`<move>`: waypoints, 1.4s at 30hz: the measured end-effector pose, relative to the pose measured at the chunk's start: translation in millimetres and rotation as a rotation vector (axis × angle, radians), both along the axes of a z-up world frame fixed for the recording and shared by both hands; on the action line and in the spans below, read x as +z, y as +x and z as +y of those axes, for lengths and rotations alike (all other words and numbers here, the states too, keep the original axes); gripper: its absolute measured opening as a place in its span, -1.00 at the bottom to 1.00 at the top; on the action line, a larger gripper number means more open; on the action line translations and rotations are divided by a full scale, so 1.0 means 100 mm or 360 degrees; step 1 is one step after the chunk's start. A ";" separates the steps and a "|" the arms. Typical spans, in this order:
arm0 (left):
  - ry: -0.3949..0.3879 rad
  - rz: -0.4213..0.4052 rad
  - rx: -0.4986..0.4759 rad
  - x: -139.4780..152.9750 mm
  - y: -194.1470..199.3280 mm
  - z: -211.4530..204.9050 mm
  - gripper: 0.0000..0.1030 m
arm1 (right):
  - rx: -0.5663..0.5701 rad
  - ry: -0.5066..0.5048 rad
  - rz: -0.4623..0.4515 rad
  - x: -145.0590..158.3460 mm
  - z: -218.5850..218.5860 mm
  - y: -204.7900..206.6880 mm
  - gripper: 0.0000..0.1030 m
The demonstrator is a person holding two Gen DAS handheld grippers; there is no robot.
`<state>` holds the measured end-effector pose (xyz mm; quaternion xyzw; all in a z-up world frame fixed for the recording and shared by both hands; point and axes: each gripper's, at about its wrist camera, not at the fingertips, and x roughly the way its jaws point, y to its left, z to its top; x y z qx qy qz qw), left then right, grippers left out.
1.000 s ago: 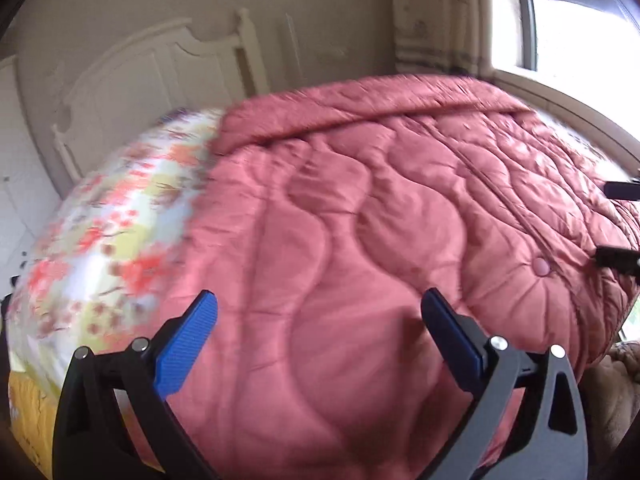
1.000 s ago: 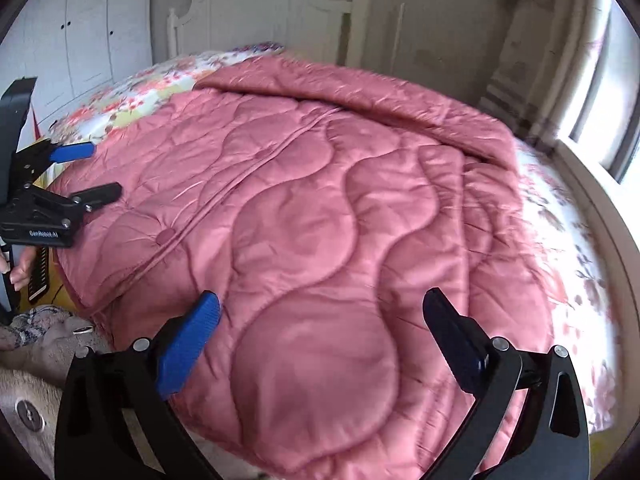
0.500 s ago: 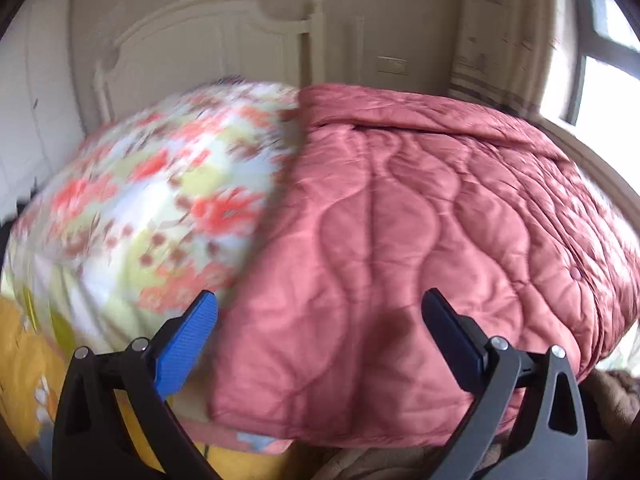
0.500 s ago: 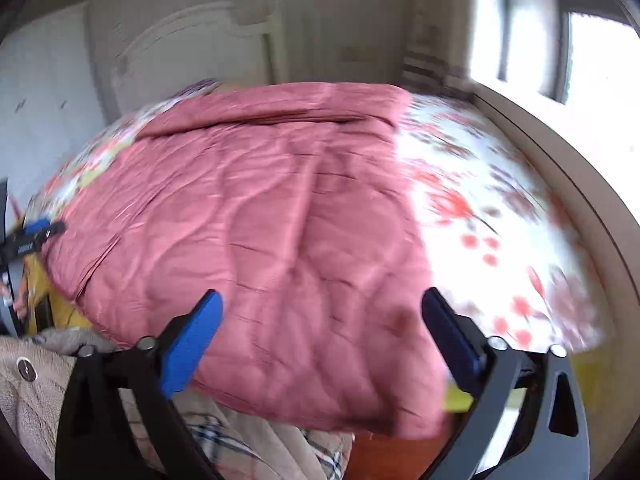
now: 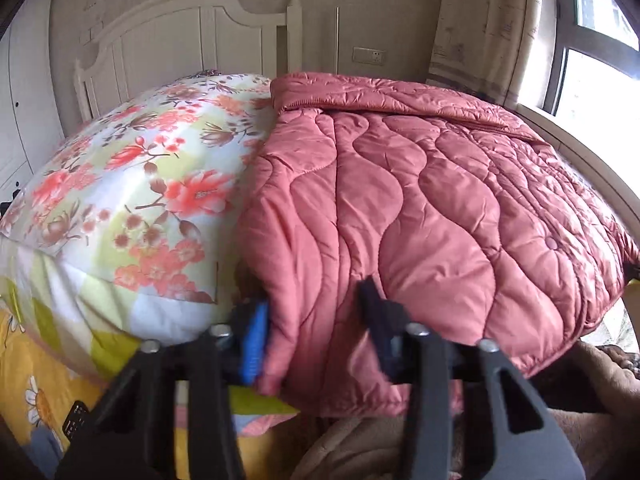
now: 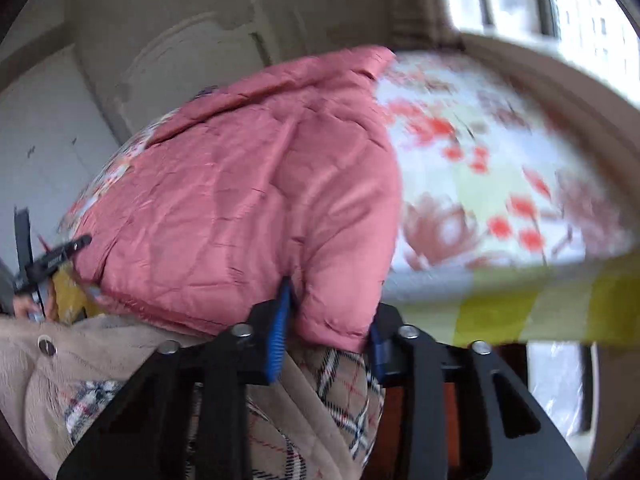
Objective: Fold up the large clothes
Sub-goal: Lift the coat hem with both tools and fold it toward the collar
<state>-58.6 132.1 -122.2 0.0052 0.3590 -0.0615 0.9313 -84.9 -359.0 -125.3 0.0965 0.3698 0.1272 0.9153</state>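
A large pink quilted coat [image 5: 420, 208] lies spread over the bed. My left gripper [image 5: 316, 328] is closed on the coat's near left hem corner, its blue pads pressing the padded fabric. My right gripper [image 6: 328, 324] is closed on the coat's [image 6: 256, 208] near right hem corner. The left gripper also shows at the far left of the right wrist view [image 6: 52, 260], small. The coat's collar end lies far, toward the headboard.
The bed has a floral cover [image 5: 132, 196] and a white headboard [image 5: 192, 32]. A beige garment with plaid lining [image 6: 312, 408] lies heaped under the coat's near edge. A yellow sheet [image 5: 36, 380] hangs at the bed's side. A window [image 5: 600, 40] is at the right.
Both grippers have moved apart to the coat's near corners, dropped to the hem and closed on it. They were open above the coat before.
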 end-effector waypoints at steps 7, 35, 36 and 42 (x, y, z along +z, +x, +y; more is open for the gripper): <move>-0.0065 0.0035 -0.0010 -0.09 0.06 0.07 0.67 | -0.0015 0.0037 -0.0042 -0.02 0.00 0.08 -0.25; -0.0814 -0.0537 -0.0235 1.92 -0.07 0.75 -0.62 | 0.0141 0.0058 -0.0859 2.20 -0.02 0.02 -0.80; -0.0820 -0.0462 -0.0179 1.90 0.23 0.74 -0.58 | 0.0109 0.0034 -0.0780 2.21 0.01 0.38 -0.80; -0.0822 0.0016 0.0162 1.25 1.92 0.80 0.32 | -0.0110 0.0134 -0.0094 1.57 -0.09 2.35 -0.66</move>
